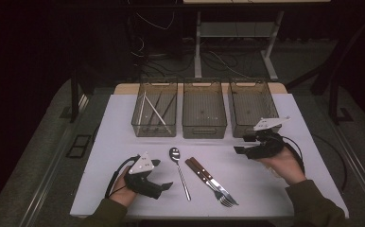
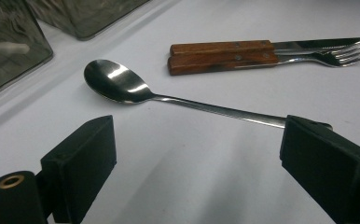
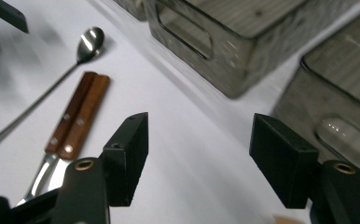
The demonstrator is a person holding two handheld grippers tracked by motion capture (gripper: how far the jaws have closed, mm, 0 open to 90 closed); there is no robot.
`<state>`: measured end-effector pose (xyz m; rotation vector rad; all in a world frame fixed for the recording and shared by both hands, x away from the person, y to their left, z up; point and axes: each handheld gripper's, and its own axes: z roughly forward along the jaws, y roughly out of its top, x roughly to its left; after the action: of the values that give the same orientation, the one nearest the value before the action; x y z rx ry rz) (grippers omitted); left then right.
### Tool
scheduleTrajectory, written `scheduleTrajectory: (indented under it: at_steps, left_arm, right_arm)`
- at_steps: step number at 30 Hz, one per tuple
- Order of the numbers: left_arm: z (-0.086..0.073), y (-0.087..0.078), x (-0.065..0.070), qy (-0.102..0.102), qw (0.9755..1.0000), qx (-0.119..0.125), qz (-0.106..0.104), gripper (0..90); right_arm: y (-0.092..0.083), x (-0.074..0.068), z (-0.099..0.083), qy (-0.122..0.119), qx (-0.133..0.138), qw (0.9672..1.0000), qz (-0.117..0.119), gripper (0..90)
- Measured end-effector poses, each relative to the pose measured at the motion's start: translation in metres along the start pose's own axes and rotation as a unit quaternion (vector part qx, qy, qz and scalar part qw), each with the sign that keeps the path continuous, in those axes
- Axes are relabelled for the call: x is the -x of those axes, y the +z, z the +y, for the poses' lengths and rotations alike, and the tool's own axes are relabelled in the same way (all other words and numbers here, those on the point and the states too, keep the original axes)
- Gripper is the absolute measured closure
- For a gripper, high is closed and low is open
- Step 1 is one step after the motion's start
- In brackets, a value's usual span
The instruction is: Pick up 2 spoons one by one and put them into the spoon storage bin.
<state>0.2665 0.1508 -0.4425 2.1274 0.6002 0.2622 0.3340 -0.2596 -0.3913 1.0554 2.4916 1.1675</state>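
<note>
three bins (image 1: 204, 111), one spoon (image 1: 179, 170), one knife (image 1: 208, 176), one fork (image 1: 213, 187), both tools (image 1: 164, 185) (image 1: 239, 144) wide, empty

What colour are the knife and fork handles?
Reddish-brown wood with small metal rivets on the handles, clearest in the left gripper view.

Olive-green sleeves (image 1: 313, 201), black grippers, grey three-cornered plates, black cables, brass screws

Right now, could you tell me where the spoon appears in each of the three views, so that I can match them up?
High view: the spoon lies at lower centre, bowl toward the bins, left of the wooden handles.
Left gripper view: the spoon runs across the middle, bowl at left, above the open jaws.
Right gripper view: the spoon is at upper left, bowl uppermost.
Shared landmark: the wooden handles of the knife and fork beside it.
</note>
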Motion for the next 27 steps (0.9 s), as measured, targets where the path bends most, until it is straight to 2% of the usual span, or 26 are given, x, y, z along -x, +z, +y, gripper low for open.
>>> scheduleTrajectory:
  at_steps: [13,20,27]
  left_arm:
    - [0.000,-0.001,0.000,-0.006,1.0000,0.003,-0.001,9.1]
    - [0.001,0.000,0.002,-0.001,1.0000,0.002,-0.003,9.1]
    - [0.001,0.000,0.002,0.001,1.0000,0.002,-0.004,9.1]
  right_arm:
    - [-0.014,0.022,-0.030,0.027,0.000,0.9988,-0.040,37.4]
    - [-0.011,0.033,-0.039,0.055,-0.002,0.9966,-0.061,37.4]
    - [-0.005,0.037,-0.043,0.059,-0.013,0.9953,-0.075,37.9]
